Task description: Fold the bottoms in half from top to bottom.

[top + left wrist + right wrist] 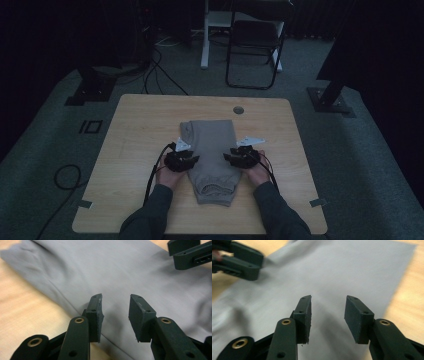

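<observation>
The left gripper [115, 315] hangs over a folded grey garment [120, 272], jaws apart with nothing between them but the cloth below; whether the tips touch the fabric is hard to tell. The garment lies on a light wooden table [22, 312], its folded edge running slantwise past the left jaw. The right gripper [190, 252] shows at the top right corner, over the same cloth.

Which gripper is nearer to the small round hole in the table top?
Right. The right gripper is at the folded grey garment's right edge, more directly below the hole; the left gripper is at its left edge.
</observation>
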Demonstrator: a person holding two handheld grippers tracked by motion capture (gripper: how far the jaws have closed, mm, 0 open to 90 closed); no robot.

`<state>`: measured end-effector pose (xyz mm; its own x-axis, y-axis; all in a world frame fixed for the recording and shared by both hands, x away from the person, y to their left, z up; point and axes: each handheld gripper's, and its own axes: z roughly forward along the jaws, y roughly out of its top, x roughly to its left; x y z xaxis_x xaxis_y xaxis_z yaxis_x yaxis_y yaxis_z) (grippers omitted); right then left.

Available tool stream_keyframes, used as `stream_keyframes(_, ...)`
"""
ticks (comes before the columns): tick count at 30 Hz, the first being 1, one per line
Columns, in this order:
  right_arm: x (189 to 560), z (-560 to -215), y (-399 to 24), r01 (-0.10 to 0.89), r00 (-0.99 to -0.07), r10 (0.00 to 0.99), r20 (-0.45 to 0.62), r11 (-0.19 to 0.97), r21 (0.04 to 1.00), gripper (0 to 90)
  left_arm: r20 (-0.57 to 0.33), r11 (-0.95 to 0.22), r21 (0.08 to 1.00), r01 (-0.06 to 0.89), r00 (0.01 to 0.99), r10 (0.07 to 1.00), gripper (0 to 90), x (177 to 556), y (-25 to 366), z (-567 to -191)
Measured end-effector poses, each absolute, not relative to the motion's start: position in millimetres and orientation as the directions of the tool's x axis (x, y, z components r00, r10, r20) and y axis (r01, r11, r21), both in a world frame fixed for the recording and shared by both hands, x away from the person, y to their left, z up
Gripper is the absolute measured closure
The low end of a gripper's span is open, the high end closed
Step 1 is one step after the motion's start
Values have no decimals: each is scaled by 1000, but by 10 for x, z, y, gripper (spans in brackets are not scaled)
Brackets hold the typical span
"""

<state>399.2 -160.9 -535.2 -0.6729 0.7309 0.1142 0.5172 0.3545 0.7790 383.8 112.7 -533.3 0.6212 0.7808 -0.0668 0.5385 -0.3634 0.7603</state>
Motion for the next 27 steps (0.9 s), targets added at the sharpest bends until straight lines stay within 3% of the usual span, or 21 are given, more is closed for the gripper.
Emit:
stream_keyframes(9, 4489, -5407, -1448, 508, -598, 801, 23, 357, 784, 557, -20, -353, 760, 547, 562, 827, 634, 4175, 998, -5416)
stream_keyframes(14, 4628, -5487, -1402, 545, -580, 814, 28, 362, 756, 557, -17, -362, 744, 561, 558, 830, 642, 4226, 1001, -5514)
stream_keyframes(27, 4264, -5554, -1359, 524, -596, 803, 18, 372, 766, 529, -36, -353, 750, 559, 568, 822, 647, 3787, 1060, -5532)
